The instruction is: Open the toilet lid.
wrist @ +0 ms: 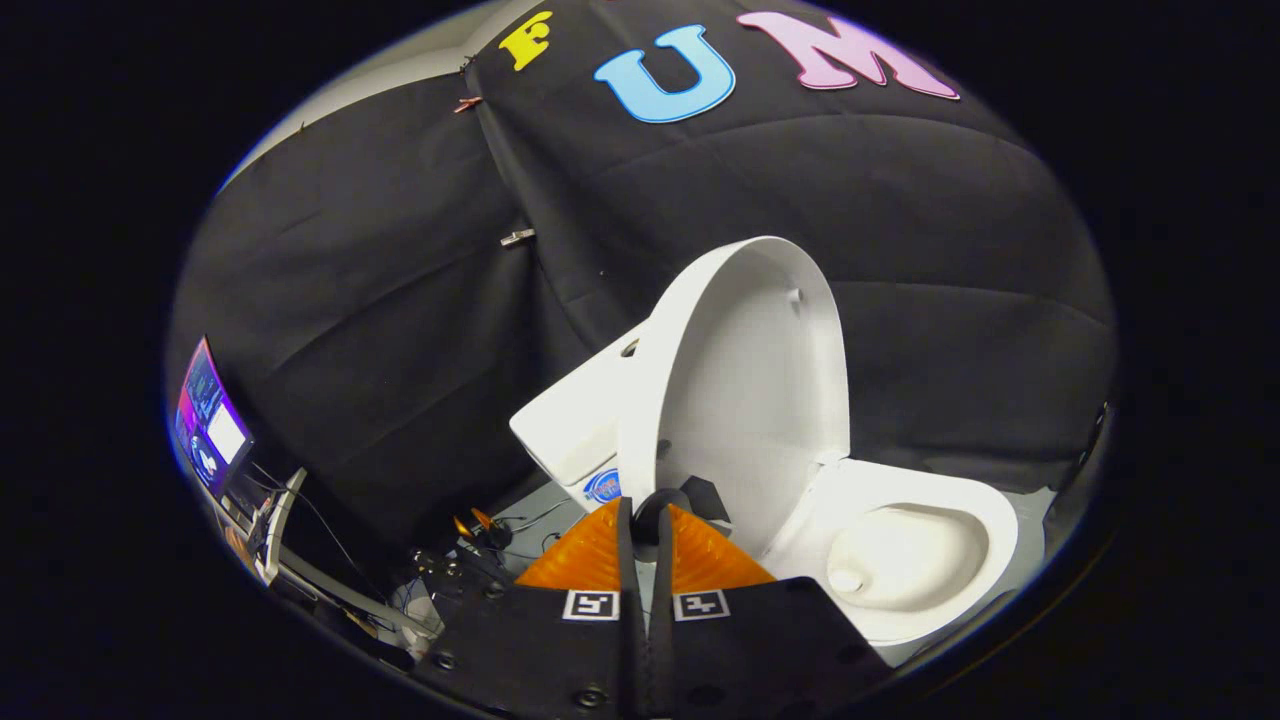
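The gripper point(645, 515) has its two orange fingers point(590, 555) drawn together, only a thin slit between them and nothing clamped. The toilet lid point(745, 390) stands raised just beyond the fingertips, at about one o'clock from them, its pale inner face in view. The toilet bowl point(905, 555) lies open at three o'clock from the fingers. The white cistern point(575, 415) sits behind the lid, at eleven o'clock. A lit monitor point(210, 420) stands well apart at nine o'clock.
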### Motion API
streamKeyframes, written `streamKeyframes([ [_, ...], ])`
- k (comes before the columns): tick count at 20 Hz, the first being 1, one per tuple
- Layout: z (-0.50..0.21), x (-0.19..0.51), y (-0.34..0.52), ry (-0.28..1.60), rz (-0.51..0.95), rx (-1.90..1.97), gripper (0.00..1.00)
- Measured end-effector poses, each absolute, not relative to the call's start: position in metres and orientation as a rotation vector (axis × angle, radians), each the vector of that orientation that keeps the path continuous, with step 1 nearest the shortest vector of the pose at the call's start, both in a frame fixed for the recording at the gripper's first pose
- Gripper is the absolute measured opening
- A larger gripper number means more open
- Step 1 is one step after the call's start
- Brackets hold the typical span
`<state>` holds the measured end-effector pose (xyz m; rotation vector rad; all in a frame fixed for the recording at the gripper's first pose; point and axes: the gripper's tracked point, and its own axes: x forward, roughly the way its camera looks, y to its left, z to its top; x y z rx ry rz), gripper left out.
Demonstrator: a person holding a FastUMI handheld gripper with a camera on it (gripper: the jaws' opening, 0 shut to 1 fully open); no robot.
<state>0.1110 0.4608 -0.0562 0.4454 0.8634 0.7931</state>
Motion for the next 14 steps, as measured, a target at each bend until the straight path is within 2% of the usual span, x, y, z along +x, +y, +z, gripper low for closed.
streamKeyframes([
  [5, -0.055, 0.105, 0.491, 0.835, 0.779, 0.406, 0.12],
  [8, -0.046, 0.091, 0.501, 0.814, 0.839, 0.436, 0.18],
  [12, -0.034, 0.088, 0.509, 0.773, 0.880, 0.452, 0.94],
  [13, -0.035, 0.092, 0.506, 0.742, 0.871, 0.418, 0.91],
  [14, -0.032, 0.094, 0.505, 0.711, 0.864, 0.399, 0.98],
])
